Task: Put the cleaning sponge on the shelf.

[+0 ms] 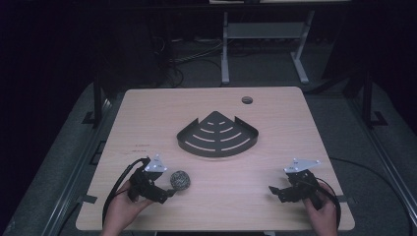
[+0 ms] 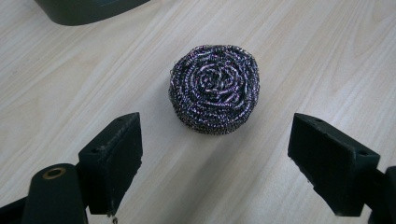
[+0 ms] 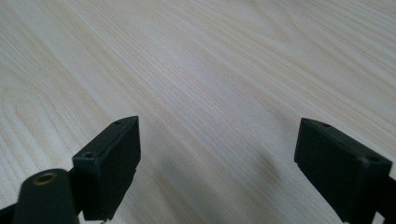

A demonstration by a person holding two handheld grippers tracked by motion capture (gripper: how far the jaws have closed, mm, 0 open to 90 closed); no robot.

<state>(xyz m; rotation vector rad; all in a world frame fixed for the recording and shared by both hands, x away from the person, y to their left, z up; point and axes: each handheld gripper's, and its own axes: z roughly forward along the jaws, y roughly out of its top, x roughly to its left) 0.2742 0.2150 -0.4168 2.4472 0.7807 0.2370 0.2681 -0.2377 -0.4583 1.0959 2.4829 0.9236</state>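
Left gripper (image 1: 169, 192) near table's (image 1: 147, 113) front-left corner, jaws wide, nothing held. One scourer (image 1: 180, 180) just beyond its tips, apart. One dark slotted corner tray (image 1: 217, 135) mid-table. Right gripper (image 1: 275, 191) near front-right corner, jaws wide, empty.

Left gripper view: scourer (image 2: 214, 88) round, coiled steel wire, purplish glint, flat on the wood between and ahead of the jaws. No writing legible.

Right gripper view: bare wood between spread jaws.
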